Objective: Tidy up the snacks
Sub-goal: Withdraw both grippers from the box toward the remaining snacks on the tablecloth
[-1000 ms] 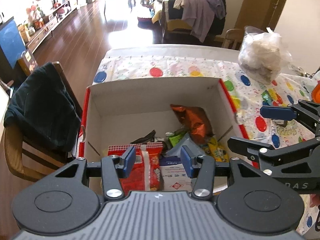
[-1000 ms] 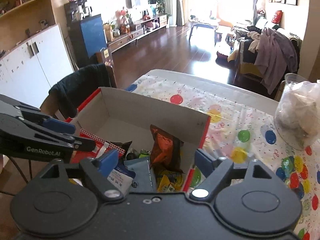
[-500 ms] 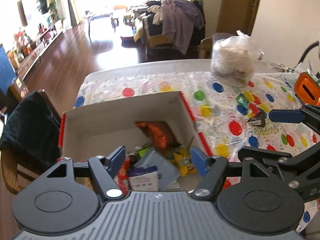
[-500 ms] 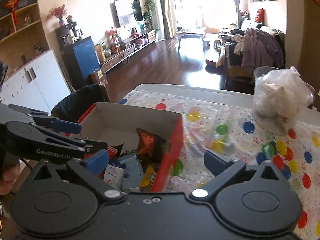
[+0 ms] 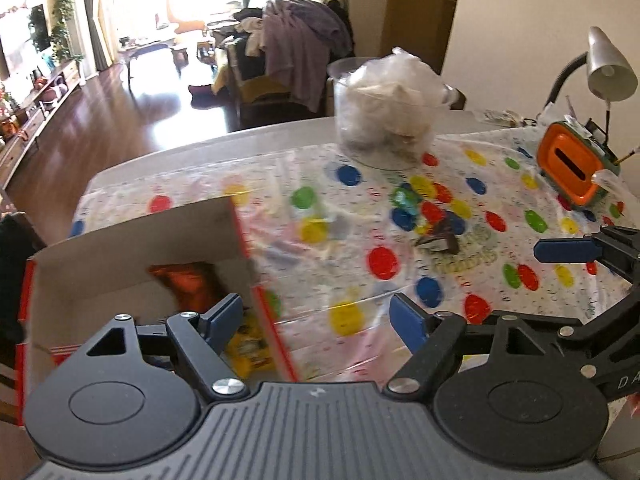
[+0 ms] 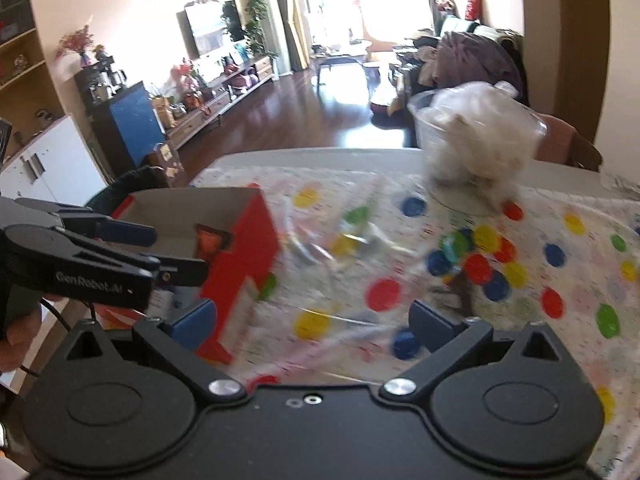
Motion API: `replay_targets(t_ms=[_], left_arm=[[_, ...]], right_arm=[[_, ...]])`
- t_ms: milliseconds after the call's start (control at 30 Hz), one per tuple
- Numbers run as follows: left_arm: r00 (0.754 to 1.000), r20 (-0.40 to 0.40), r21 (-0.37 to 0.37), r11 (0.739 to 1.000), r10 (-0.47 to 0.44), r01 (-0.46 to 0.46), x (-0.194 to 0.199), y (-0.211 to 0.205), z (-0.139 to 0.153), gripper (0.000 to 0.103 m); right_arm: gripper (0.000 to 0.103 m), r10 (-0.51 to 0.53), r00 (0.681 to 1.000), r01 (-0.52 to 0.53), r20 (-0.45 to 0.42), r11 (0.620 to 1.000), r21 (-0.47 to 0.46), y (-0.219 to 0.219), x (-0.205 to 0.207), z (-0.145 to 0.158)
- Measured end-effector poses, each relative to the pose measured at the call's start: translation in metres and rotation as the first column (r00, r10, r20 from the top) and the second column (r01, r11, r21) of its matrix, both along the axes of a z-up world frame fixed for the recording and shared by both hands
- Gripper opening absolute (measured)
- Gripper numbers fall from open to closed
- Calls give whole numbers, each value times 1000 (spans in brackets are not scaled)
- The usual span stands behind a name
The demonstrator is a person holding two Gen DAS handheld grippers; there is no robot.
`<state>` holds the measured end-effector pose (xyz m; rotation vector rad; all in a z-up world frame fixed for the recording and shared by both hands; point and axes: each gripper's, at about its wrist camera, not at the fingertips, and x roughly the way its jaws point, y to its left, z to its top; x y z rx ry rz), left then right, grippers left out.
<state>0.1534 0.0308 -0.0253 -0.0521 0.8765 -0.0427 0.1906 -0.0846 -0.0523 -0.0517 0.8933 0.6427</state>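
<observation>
A red and white cardboard box [image 5: 132, 240] stands at the table's left and holds snack packs, among them an orange bag [image 5: 188, 284] and a yellow pack [image 5: 248, 348]. The box also shows in the right wrist view [image 6: 240, 248]. A small dark snack packet [image 5: 438, 242] lies on the dotted tablecloth, blurred in the right wrist view [image 6: 460, 290]. My left gripper [image 5: 316, 316] is open and empty over the box's right wall. My right gripper [image 6: 312, 320] is open and empty above the cloth, right of the box.
A clear tub with a white plastic bag [image 5: 384, 116] stands at the table's far side. An orange holder [image 5: 572, 164] and a desk lamp [image 5: 608, 64] are at the far right. A chair with a dark garment [image 6: 132, 188] is left of the table.
Both grippers have swung right, away from the box's inside toward the cloth. The left gripper's jaws have opened wider. The box now sits at the left of both views.
</observation>
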Motion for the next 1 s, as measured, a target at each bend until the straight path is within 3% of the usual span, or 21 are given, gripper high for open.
replay_targets(t_ms=[333, 500, 700, 867, 1000], left_arm=[[999, -28, -2, 999, -32, 32, 49, -65, -21, 81], [998, -55, -7, 1000, -26, 26, 83, -86, -32, 81], [993, -117, -36, 999, 13, -17, 131, -96, -49, 81], [986, -165, -61, 997, 26, -36, 162, -97, -66, 81], [990, -140, -72, 997, -24, 14, 164, -101, -75, 81]], right_arm=[[103, -31, 999, 32, 9, 995, -97, -73, 37, -24], [103, 47, 998, -39, 50, 988, -148, -84, 60, -37], [97, 118, 992, -109, 40, 978, -176, -85, 92, -66], [95, 188, 982, -183, 8, 967, -179, -80, 118, -85], [95, 245, 968, -249, -49, 952, -178, -88, 151, -92]])
